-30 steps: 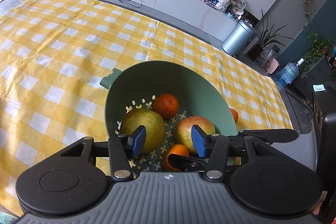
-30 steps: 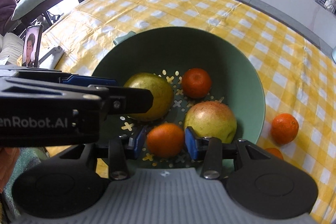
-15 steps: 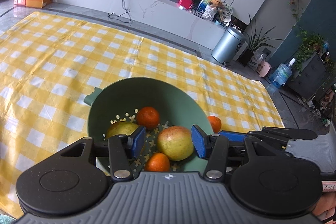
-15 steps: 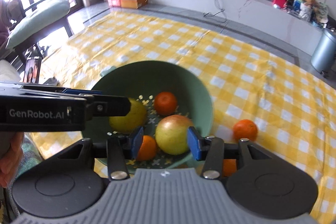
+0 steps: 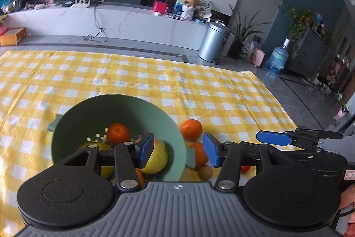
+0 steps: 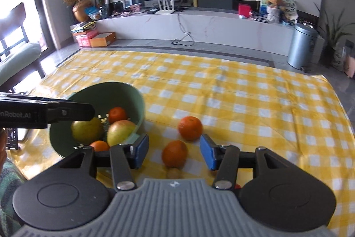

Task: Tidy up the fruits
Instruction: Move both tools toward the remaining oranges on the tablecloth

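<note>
- A green bowl [image 6: 133, 94] sat on the left part of the yellow checked cloth [image 6: 244, 90].
- 4 fruits lay in the bowl: a yellow-green pear [image 6: 87, 129] on the left, a small orange [image 6: 117, 114] behind it, a red and yellow apple [image 6: 121, 131] to the right, and another small orange [image 6: 99, 146] at the front.
- The left claw [image 5: 177, 152] hung over the right edge of the bowl. Its jaws were opening and held nothing. The bowl's edge and part of an orange showed through the gap.
- Just right of the bowl, 2 oranges lay on the cloth: a far orange [image 6: 190, 127] and a near orange [image 6: 174, 153]. They were close to each other.
- A little brown round fruit [image 6: 173, 173] lay just in front of the near orange.
- The right claw [image 6: 174, 153] hung above the near orange. Its jaws were opening and the blue pads [image 6: 207, 156] did not touch the fruit.
- A tiny red thing [image 5: 245, 168] peeked out under the right claw. I cannot tell what it was.
- At the far right, a silver bin [image 6: 301, 46] stood on the floor past the cloth.
</note>
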Available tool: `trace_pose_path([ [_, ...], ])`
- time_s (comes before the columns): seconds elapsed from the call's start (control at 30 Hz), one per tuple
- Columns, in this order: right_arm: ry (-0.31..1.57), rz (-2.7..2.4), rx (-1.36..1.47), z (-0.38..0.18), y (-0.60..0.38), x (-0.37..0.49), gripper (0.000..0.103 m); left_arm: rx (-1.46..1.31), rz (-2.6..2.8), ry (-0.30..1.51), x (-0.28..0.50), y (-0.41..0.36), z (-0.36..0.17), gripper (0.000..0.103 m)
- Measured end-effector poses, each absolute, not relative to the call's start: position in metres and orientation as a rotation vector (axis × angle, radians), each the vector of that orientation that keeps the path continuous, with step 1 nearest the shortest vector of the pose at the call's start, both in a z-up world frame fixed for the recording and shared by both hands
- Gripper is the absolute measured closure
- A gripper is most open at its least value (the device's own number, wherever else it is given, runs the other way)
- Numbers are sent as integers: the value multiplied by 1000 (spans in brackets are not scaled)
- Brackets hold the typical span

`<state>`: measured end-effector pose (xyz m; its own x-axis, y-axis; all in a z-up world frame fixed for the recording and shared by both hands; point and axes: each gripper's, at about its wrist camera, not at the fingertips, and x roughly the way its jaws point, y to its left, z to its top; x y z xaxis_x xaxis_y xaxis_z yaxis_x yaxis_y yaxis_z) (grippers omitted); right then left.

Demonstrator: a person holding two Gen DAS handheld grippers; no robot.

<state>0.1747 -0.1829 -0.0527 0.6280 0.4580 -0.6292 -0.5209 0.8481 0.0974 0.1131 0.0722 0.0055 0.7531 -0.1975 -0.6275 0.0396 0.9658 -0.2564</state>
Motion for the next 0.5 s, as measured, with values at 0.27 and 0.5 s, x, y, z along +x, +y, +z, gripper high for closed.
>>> trace_pose_path([
  [0.27,748,457,-1,-83,-218,191,48,-113,-189,733,125,39,-6,43],
  [0.5,760,428,78,-95,-222,211,48,-4,-208,765,141,22,-14,43],
])
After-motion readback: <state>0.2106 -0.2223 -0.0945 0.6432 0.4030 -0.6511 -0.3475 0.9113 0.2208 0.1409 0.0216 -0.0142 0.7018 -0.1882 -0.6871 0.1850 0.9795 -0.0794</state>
